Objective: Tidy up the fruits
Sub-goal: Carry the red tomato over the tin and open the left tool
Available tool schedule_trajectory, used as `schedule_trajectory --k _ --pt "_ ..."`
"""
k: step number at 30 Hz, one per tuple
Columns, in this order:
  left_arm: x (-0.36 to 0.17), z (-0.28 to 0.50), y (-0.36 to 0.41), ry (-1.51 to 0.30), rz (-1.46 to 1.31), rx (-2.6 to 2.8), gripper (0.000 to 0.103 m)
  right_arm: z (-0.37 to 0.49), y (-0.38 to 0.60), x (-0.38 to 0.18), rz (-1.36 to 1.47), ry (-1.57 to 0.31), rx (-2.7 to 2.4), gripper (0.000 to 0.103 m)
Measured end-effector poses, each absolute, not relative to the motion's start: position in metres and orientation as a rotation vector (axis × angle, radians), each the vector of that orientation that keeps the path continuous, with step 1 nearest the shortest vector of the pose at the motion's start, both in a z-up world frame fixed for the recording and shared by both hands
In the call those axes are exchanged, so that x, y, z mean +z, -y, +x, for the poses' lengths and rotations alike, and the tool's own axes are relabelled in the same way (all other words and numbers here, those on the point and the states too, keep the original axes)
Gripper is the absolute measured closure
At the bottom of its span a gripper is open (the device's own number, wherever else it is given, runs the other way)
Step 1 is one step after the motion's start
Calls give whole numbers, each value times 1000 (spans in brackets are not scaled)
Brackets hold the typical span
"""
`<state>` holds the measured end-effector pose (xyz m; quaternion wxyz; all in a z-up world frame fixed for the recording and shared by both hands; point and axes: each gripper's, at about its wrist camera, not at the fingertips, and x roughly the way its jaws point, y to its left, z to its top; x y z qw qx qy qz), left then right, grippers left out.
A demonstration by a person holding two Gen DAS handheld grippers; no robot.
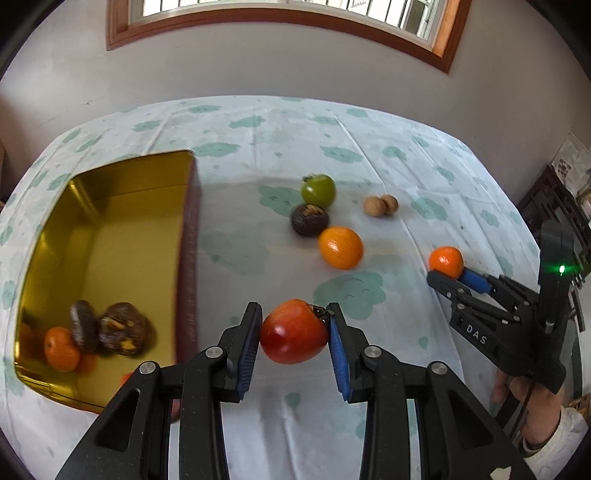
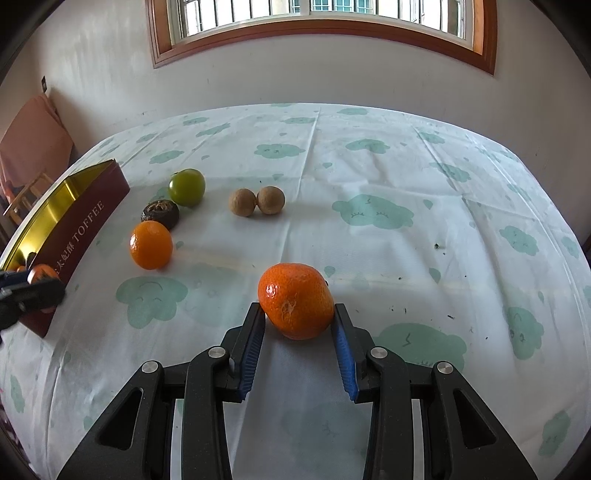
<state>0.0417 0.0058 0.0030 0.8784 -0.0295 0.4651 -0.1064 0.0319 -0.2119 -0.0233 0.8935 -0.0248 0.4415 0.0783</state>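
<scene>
My left gripper (image 1: 293,326) is shut on a red tomato (image 1: 291,332) and holds it just right of the gold-lined toffee tin (image 1: 122,236). The tin holds a tangerine (image 1: 61,349) and two dark brown fruits (image 1: 123,328). My right gripper (image 2: 297,314) is shut on a tangerine (image 2: 295,300) near the table's front; it also shows in the left wrist view (image 1: 448,275). On the cloth lie an orange (image 2: 150,244), a dark brown fruit (image 2: 160,214), a green tomato (image 2: 187,187) and two walnuts (image 2: 256,201).
The table is covered with a white cloth printed with green clouds (image 2: 369,177). The tin's red outer wall (image 2: 85,225) stands at the left. A wall with a wood-framed window (image 2: 321,33) is behind the table. Dark furniture (image 1: 554,206) stands at the far right.
</scene>
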Motion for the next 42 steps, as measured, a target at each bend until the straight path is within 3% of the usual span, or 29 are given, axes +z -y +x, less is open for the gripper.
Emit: schedule_trajectory --k 21,42 --pt "12 70 -127 -918 -85 79 71 32 211 -24 -63 -917 156 65" --pt "-17 78 -154 -988 -67 146 71 32 209 -24 -75 -918 150 65"
